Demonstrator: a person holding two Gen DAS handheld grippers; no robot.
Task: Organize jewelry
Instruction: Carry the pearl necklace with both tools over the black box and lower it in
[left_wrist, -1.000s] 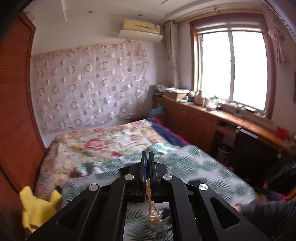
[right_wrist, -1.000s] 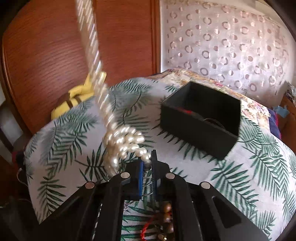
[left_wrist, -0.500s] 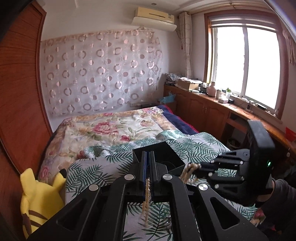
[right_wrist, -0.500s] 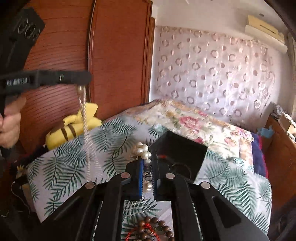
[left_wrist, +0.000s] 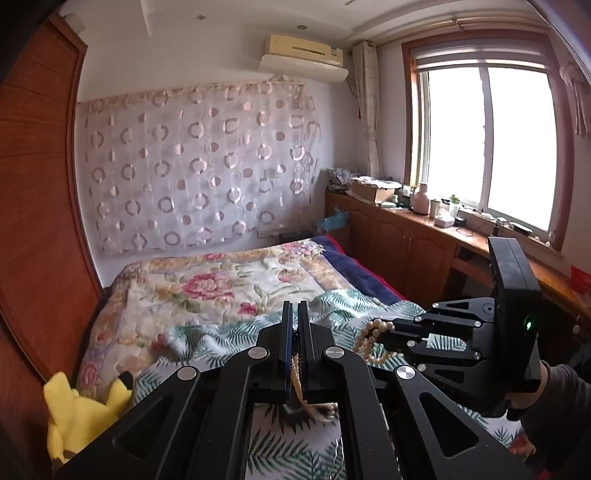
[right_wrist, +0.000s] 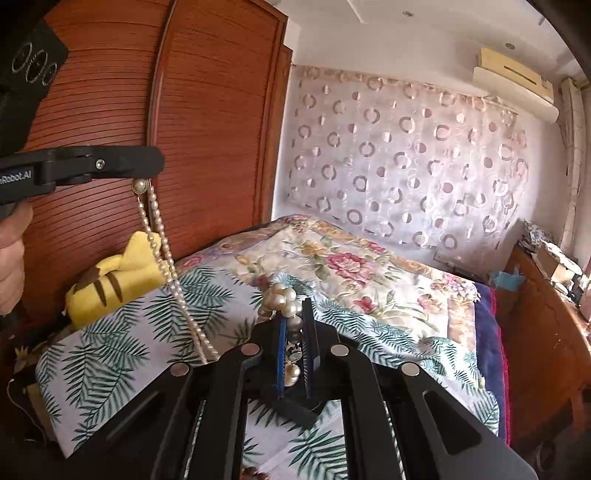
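Two black hand-held grippers share one long strand of small cream pearl beads above a bed spread with a white cloth printed in green palm leaves (right_wrist: 110, 354). The left gripper (left_wrist: 294, 332) has its jaws pressed together on the pearl strand (right_wrist: 166, 266); in the right wrist view it enters from the left edge, and the strand hangs from its tips in a doubled line running down and to the right until it passes behind the right gripper's frame, so its lower run is hidden. In the left wrist view only a short piece of the beads shows between the blue-lined fingers, dropping below them into a blurred loop. The right gripper (right_wrist: 295, 332) is clamped on a bunched cluster of larger pearls, which bulges above its fingertips, with a few more beads visible in the narrow gap lower down; from the left view the same cluster loops out of its tip. Whether the cluster and the thin strand are one piece cannot be made out. A dark box corner (right_wrist: 295, 410) peeks out beneath the right gripper, mostly covered. A yellow plush toy (right_wrist: 114, 273) sits at the bed's edge, partly behind the strand.
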